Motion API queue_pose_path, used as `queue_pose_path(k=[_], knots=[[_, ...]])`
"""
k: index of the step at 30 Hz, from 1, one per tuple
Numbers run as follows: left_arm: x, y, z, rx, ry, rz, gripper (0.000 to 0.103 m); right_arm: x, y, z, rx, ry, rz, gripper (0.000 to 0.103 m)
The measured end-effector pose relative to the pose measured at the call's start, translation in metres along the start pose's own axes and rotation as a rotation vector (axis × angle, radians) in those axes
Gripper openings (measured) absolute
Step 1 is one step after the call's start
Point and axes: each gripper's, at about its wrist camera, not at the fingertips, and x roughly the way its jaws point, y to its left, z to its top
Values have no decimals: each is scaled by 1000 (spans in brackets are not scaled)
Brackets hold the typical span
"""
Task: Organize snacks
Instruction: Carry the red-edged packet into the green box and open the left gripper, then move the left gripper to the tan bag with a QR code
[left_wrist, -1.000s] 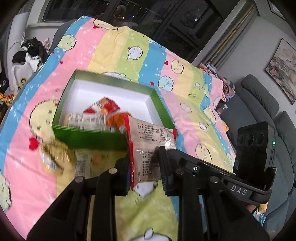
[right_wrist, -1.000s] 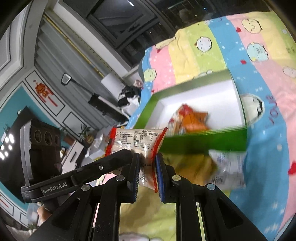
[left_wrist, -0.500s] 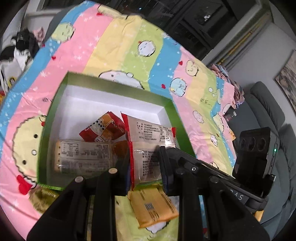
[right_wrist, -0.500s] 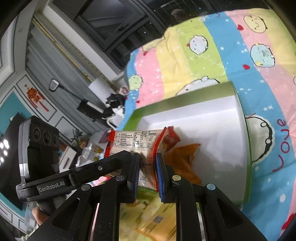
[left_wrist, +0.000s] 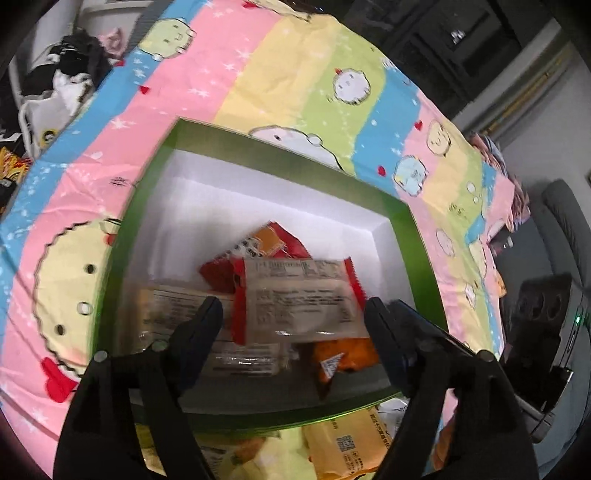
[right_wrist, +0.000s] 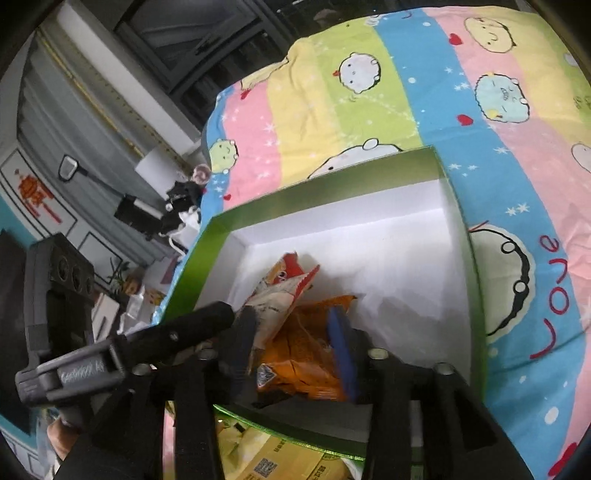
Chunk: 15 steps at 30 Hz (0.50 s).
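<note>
Both grippers have carried their shared packet over the near wall of the box since a second ago, and both sets of jaws have just been opening. From my seat, the striped cartoon bedsheet (left_wrist: 295, 74) fills most of each view, and the green box with the white lining (left_wrist: 424, 251) sits on it, open at the top.

Inside the box, the red-edged clear snack packet (left_wrist: 299, 295) that I was holding lies flat, printed label upward, on top of the other snacks. It lies between the spread fingers of the left gripper (left_wrist: 293, 317); neither pad touches it, so that gripper has let go. In the right wrist view I see the same packet edge-on, leaning beside the left-hand finger of the right gripper (right_wrist: 291, 332), whose jaws stand partly apart and no longer pinch it.

Under it lie an orange packet (right_wrist: 306, 354), a red and orange packet (left_wrist: 266, 243) nearer the far wall, and a pale labelled packet (left_wrist: 173, 310) at the left. Outside the near wall, a yellow packet (left_wrist: 351, 439) lies on the sheet.
</note>
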Motion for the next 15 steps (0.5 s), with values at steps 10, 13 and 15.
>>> queue_pose_path(k=[10, 13, 15], knots=[[-78, 23, -10, -7, -136, 16, 85, -45, 7, -15, -8, -42, 19, 51], [-98, 31, -23, -13, -149, 35, 86, -58, 10, -23, -7, -45, 35, 53], [-104, 36, -33, -25, -150, 39, 86, -64, 12, -30, -10, -42, 38, 53]])
